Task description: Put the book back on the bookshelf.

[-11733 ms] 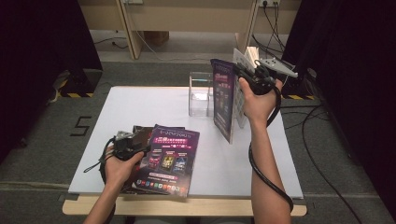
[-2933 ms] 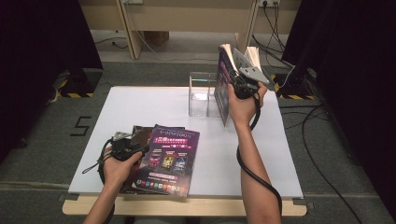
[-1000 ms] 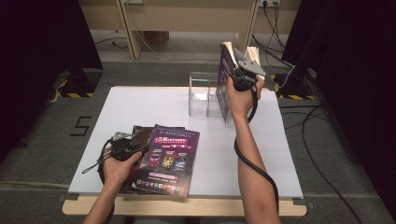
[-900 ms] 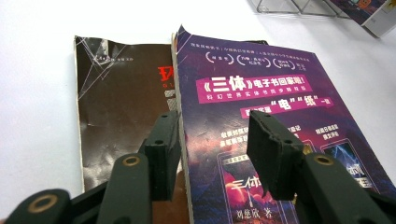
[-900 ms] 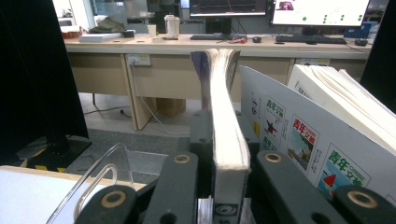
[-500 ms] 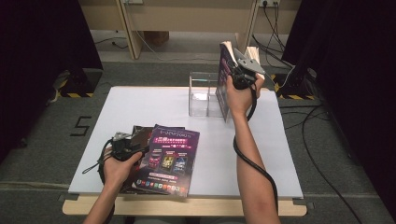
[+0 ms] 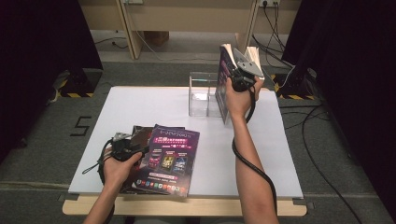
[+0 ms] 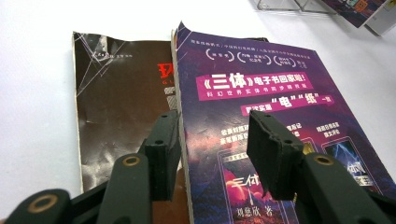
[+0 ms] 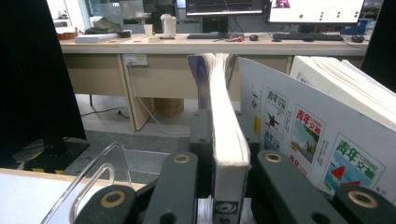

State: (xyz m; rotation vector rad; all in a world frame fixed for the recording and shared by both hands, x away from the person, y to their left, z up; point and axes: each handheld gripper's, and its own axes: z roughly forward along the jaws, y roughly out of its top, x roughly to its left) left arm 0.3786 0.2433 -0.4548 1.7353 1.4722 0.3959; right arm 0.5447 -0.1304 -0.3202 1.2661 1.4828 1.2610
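My right gripper (image 7: 233, 80) is shut on a thick purple-covered book (image 7: 223, 88), held upright at the right side of the clear acrylic holder (image 7: 203, 93). In the right gripper view both jaws press the book's (image 9: 226, 140) covers, page edge facing me. Whether its lower end is inside the holder I cannot tell. My left gripper (image 7: 125, 150) rests at the front left on two flat books: a purple one (image 7: 170, 158) over a brown one (image 7: 140, 133). In the left gripper view its jaws (image 8: 217, 149) stand open over the purple cover's (image 8: 280, 98) left edge and the brown cover (image 8: 116, 102).
A white-covered magazine (image 9: 317, 135) stands just right of the held book, also behind the hand (image 7: 255, 53). The white tabletop (image 7: 149, 105) is bare between the two hands. The holder's clear wall (image 9: 93, 177) is low on the left.
Nothing has moved in the last second. Since the earliest frame my right gripper has carried the upright book farther back, up against the holder's right side.
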